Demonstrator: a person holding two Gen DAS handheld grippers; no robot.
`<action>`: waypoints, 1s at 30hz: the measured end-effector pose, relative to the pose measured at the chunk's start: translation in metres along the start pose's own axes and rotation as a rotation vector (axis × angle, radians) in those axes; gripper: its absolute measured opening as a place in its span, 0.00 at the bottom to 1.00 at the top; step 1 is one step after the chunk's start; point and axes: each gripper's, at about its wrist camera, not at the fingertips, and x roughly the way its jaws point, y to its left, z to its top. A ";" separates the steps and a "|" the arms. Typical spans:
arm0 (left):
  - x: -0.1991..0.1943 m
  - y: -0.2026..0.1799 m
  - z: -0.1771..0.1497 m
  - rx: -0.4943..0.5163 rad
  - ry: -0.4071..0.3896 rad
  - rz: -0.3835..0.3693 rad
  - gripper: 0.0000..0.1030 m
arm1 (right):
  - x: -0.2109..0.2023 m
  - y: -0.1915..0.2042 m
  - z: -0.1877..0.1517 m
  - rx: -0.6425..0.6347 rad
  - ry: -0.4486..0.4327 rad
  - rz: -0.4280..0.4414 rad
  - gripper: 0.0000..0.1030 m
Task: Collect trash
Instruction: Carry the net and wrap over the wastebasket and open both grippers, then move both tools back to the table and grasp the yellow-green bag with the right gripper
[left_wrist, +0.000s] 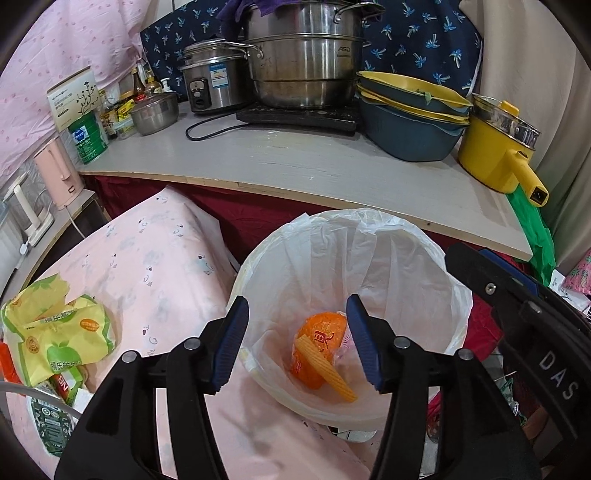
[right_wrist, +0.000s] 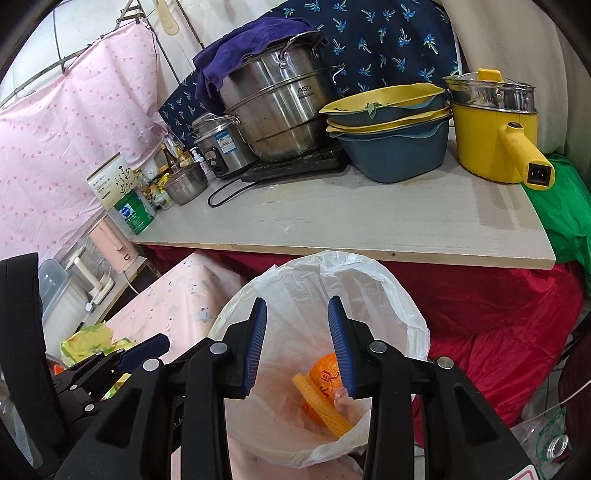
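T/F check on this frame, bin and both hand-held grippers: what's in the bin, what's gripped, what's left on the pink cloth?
1. The bin has a white liner. True.
2. The bin is empty. False: an orange wrapper and a yellow corrugated piece lie at the bottom.
3. The left hand-held gripper grips a wrapper. False: its jaws are apart with nothing between them.
4. The right hand-held gripper is open over the bin. True.
5. A yellow-green snack bag lies on the pink cloth left of the bin. True.
6. The yellow pot is on the floor. False: it stands on the tabletop.
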 end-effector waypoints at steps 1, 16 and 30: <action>-0.002 0.002 0.000 -0.004 -0.002 0.001 0.51 | -0.001 0.001 0.000 -0.001 -0.001 0.001 0.34; -0.058 0.060 -0.016 -0.092 -0.063 0.066 0.53 | -0.028 0.062 -0.008 -0.089 -0.017 0.061 0.41; -0.103 0.168 -0.068 -0.224 -0.055 0.205 0.55 | -0.035 0.157 -0.045 -0.214 0.031 0.169 0.41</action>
